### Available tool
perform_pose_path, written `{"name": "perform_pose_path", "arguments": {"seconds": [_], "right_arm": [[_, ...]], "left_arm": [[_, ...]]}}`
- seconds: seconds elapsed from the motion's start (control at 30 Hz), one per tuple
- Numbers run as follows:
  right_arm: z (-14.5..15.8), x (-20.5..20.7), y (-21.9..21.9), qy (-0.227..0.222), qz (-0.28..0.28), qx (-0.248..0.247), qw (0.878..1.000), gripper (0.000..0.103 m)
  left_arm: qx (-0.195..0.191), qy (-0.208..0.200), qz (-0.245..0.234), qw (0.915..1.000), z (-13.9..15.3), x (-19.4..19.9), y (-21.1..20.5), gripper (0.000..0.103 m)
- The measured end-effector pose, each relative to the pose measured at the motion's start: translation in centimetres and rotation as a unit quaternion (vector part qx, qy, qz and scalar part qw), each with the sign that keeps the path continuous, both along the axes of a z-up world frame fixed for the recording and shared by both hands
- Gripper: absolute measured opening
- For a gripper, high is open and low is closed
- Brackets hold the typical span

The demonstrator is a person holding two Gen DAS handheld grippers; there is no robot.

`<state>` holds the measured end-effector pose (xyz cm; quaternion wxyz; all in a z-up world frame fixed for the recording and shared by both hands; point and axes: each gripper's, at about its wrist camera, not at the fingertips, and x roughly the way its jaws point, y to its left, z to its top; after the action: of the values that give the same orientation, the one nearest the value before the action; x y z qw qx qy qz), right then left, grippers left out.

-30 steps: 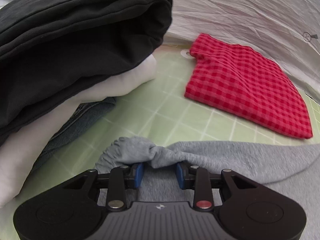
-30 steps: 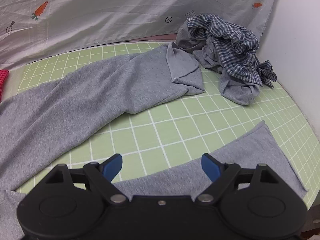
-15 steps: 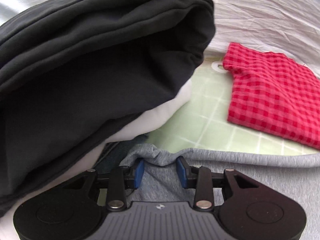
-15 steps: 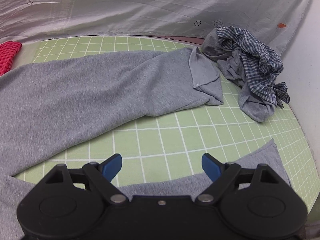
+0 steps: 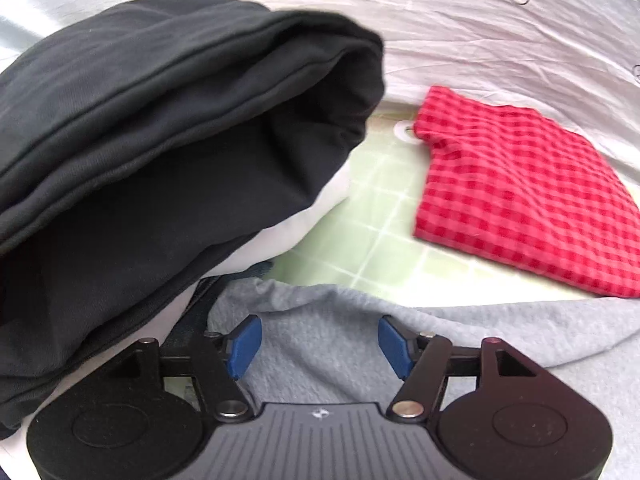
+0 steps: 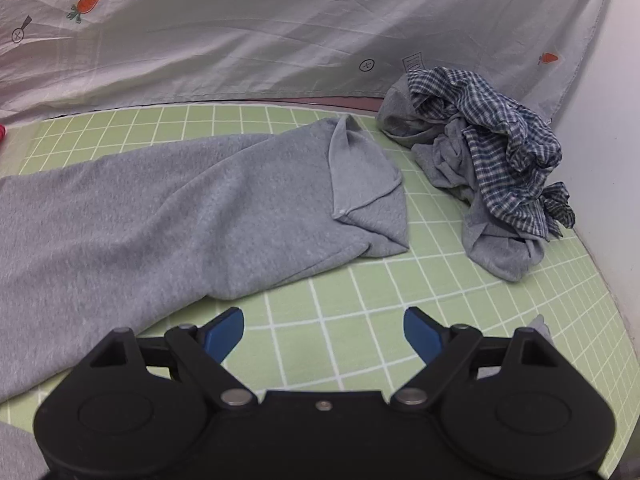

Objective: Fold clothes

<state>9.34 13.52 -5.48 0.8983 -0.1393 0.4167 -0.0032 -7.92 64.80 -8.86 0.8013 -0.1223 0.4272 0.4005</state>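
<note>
Grey sweatpants (image 6: 160,216) lie spread on the green grid mat (image 6: 360,320); one leg ends in a folded-over cuff (image 6: 364,184). In the left wrist view the pants' waist end (image 5: 320,328) lies flat under my left gripper (image 5: 318,344), which is open with nothing between its blue pads. My right gripper (image 6: 324,332) is open and empty above bare mat, just right of the near pant leg.
A stack of folded black (image 5: 160,140), white (image 5: 296,224) and denim clothes sits at the left. A folded red checked cloth (image 5: 520,200) lies behind. A crumpled pile of blue plaid and grey clothes (image 6: 492,152) sits at the right by a white wall. A wrinkled white sheet (image 6: 280,32) runs behind.
My left gripper opened and let go of the bunched grey waist, which now lies flat. The right gripper stayed open and shifted its view over the mat.
</note>
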Motion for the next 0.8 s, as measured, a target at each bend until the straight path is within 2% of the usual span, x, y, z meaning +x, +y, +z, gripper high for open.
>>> {"name": "perform_pose_path", "arguments": {"seconds": [0.13, 0.23, 0.33, 0.4, 0.47, 0.67, 0.77, 0.8], "right_arm": [[-0.5, 2.1, -1.4, -0.010, 0.001, 0.004, 1.000, 0.083], [-1.4, 3.3, -2.1, -0.010, 0.013, -0.004, 1.000, 0.075], [-2.0, 4.5, -3.0, -0.011, 0.022, -0.002, 1.000, 0.056], [-2.2, 5.5, -3.7, -0.009, 0.029, 0.003, 1.000, 0.037], [-2.3, 6.6, -4.2, -0.011, 0.040, 0.004, 0.999, 0.032], [-3.0, 10.2, -5.5, -0.006, 0.103, 0.010, 0.995, 0.032], [-3.9, 11.5, -5.6, 0.003, 0.137, 0.013, 0.990, 0.043], [-4.2, 11.8, -5.8, 0.004, 0.144, 0.016, 0.989, 0.043]], "left_arm": [[-0.009, -0.010, -0.007, 0.9999, 1.6, -0.2, -3.7, 0.074], [-0.044, -0.017, -0.035, 0.9983, 1.7, 0.2, -7.5, 0.075], [-0.059, 0.000, -0.088, 0.9943, 0.8, 1.6, -12.3, 0.076], [-0.062, 0.010, -0.112, 0.9918, -0.1, 2.8, -15.1, 0.076], [-0.071, 0.019, -0.119, 0.9901, -1.0, 3.8, -17.2, 0.076], [-0.069, 0.048, -0.095, 0.9919, -2.6, 4.3, -20.9, 0.076], [-0.068, 0.046, -0.063, 0.9947, -2.5, 3.1, -21.7, 0.078], [-0.071, 0.049, -0.050, 0.9950, -2.6, 2.7, -21.9, 0.079]]}}
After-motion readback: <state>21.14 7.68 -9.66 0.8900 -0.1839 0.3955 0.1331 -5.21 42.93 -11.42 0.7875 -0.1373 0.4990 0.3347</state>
